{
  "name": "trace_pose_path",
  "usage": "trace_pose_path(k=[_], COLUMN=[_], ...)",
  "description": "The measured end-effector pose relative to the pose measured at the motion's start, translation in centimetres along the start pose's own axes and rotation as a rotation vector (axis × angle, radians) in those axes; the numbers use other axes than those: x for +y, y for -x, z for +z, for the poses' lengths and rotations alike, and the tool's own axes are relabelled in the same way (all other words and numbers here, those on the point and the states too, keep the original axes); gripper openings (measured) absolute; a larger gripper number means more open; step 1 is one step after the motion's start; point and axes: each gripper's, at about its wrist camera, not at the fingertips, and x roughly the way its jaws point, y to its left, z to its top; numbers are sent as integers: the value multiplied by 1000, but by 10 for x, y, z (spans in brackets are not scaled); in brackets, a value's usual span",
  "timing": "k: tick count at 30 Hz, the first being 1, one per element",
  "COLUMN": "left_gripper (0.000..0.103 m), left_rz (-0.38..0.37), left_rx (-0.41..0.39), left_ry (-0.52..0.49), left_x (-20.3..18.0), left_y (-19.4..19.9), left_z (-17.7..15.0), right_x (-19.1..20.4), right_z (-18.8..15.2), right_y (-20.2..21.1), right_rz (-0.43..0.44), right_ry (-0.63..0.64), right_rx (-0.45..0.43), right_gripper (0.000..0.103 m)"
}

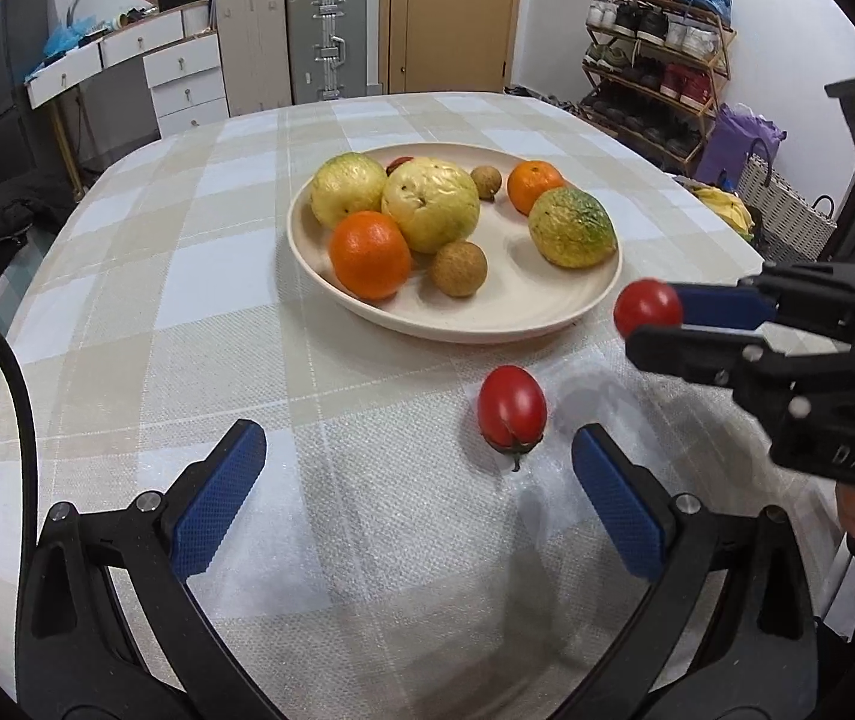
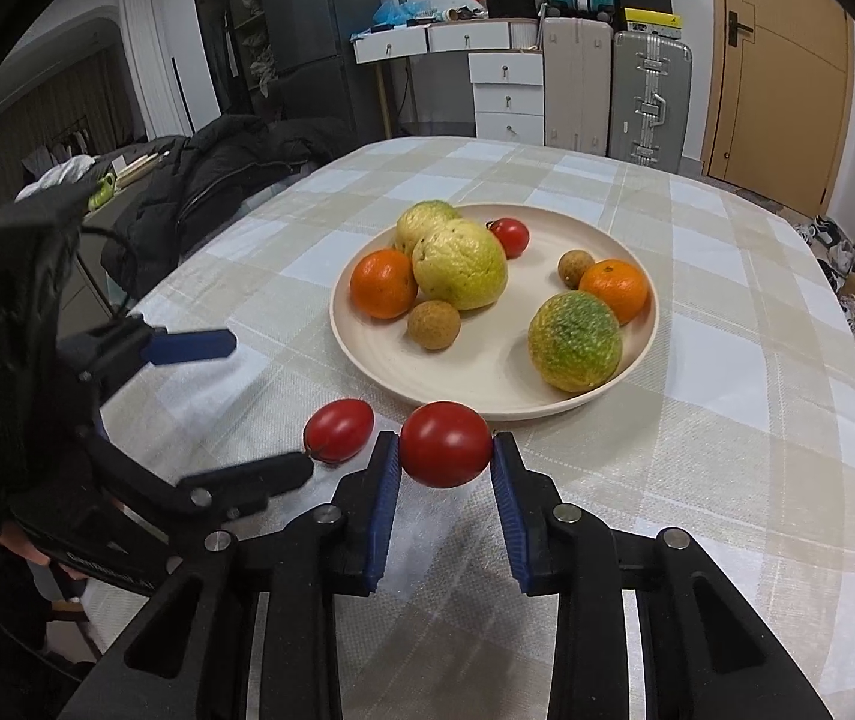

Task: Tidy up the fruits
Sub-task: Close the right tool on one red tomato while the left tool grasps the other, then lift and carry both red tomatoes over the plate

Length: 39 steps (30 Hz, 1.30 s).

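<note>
A cream plate (image 2: 487, 372) (image 1: 523, 312) in the middle of the checked tablecloth holds guavas, two oranges, two brown longans and a small red tomato (image 2: 510, 236). My right gripper (image 2: 445, 450) (image 1: 637, 324) is shut on a round red tomato (image 2: 444, 443) (image 1: 648, 307), lifted just above the cloth near the plate's front rim. A second, oval tomato (image 1: 511, 407) (image 2: 338, 425) lies on the cloth. My left gripper (image 1: 418, 450) (image 2: 271, 408) stands open around that spot, the oval tomato near its right finger and untouched.
The table (image 1: 187, 330) rounds off at its edges. A black jacket (image 2: 217, 180) lies off the table's left side. A shoe rack (image 1: 655, 60), bags, suitcases (image 2: 649, 102) and a white drawer unit stand beyond. A hand shows under each gripper.
</note>
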Motion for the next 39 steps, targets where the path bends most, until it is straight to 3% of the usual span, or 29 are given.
trace_pose_path(k=[3,8,21,33,39], left_gripper=[101,74,23,23,23], left_rz=[-28,-51,-100,-108,-74], left_rx=[12,59,55,21,-29], left_ry=[7,-6,-44,-38,-59], left_x=[-2,-10,-22,-20,-25], left_y=[-3,-14,-15,-8,4], left_z=[0,2,4,3,4], right_x=[-4,-5,-4,-7,-9], right_z=[2,2,0,0,1], right_y=[4,8,4,4,5], right_rz=[-2,-2,2,-1,-2], right_ry=[-11,-14,-10,-19,-26], right_rx=[-13,-19,-9,-14,-26], right_gripper=[32,32,32,32,32])
